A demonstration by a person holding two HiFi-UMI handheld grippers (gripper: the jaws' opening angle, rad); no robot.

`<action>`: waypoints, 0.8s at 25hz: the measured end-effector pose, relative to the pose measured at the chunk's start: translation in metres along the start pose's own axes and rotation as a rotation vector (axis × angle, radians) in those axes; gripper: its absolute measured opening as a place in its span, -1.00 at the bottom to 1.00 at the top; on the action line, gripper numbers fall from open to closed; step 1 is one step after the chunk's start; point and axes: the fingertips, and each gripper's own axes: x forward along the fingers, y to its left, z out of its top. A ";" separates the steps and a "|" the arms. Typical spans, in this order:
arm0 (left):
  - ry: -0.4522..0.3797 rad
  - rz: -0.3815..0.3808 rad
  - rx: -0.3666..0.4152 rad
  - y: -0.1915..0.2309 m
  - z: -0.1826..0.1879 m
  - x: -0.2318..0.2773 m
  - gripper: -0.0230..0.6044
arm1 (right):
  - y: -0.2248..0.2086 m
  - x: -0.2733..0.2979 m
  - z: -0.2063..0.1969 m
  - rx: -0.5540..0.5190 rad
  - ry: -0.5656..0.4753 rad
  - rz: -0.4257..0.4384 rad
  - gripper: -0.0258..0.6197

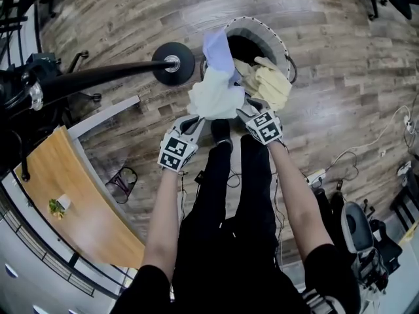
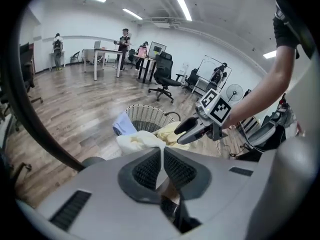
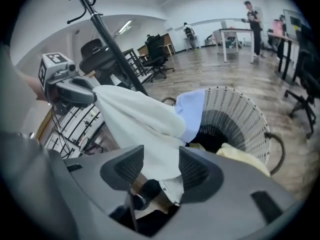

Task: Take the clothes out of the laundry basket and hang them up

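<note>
While the person stands on the wood floor, a wooden desk lies at the far left of the head view. The black pole of a stand crosses above it to a round base just beside the laundry basket.

The left hand-held gripper is closed on 1 edge of a white garment. In the left gripper view its 2 jaws stand almost together, with a thin fold of the cloth pinched between them.

The white garment is held up in front of the laundry basket and spans the space between the 2 hand-held grippers. A pale blue cloth adjoins its far edge and hangs at the basket rim; whether it belongs to the same garment cannot be told.

The right hand-held gripper has its jaws wide apart. In the right gripper view the white cloth lies in the gap between them.

The laundry basket stands upright on the floor. A pale yellow garment is draped over its near rim, just beside the right hand-held gripper.
</note>
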 end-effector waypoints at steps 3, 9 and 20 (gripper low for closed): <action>-0.008 0.009 0.066 -0.009 0.022 -0.022 -0.81 | 0.013 -0.015 0.037 -0.141 -0.017 -0.007 -0.14; 0.005 0.000 0.181 -0.026 0.058 -0.060 -0.81 | 0.056 -0.041 0.112 -0.356 -0.082 -0.013 -0.08; -0.031 0.080 0.331 -0.047 0.105 -0.147 -0.81 | 0.150 -0.066 0.180 -0.701 -0.095 0.069 0.02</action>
